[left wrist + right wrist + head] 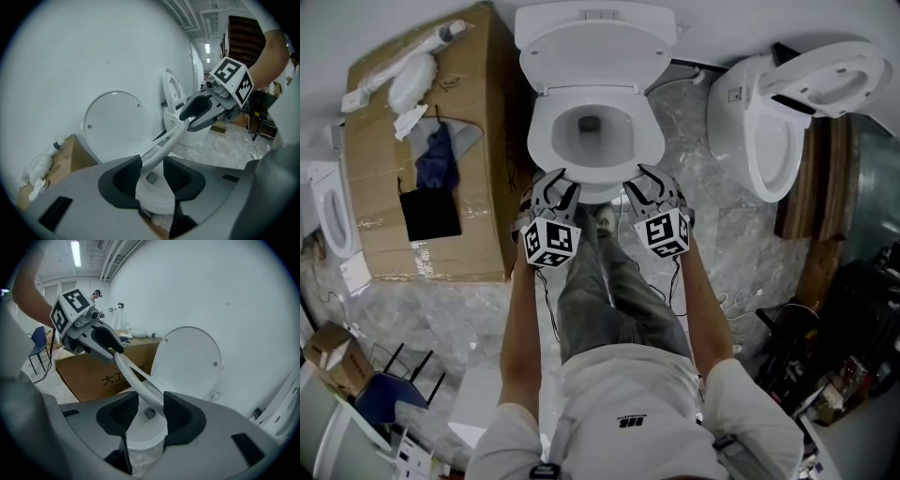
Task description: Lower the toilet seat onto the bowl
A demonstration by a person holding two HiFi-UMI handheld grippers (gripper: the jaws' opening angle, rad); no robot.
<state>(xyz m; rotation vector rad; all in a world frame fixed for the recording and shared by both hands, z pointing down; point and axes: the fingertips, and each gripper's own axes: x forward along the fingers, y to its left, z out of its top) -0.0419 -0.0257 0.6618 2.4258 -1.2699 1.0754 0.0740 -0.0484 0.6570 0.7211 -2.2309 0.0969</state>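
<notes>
The white toilet (649, 141) stands against the wall with its lid (595, 47) up. Its seat (542, 141) rings the bowl, low over the rim. My left gripper (558, 183) is at the seat's front left. In the left gripper view the seat rim (164, 143) runs between the jaws (152, 173) against the left pad (126, 176), with a gap on the other side. My right gripper (649, 181) is at the front right, and its pads (178, 411) close on the seat rim (136, 380). Whether the seat rests on the bowl is unclear.
A large cardboard box (422, 159) with rags on it stands left of the toilet. A second toilet (778, 122) lies on its side to the right. The person's legs and shoe (605, 220) are right in front of the bowl. Clutter fills the lower corners.
</notes>
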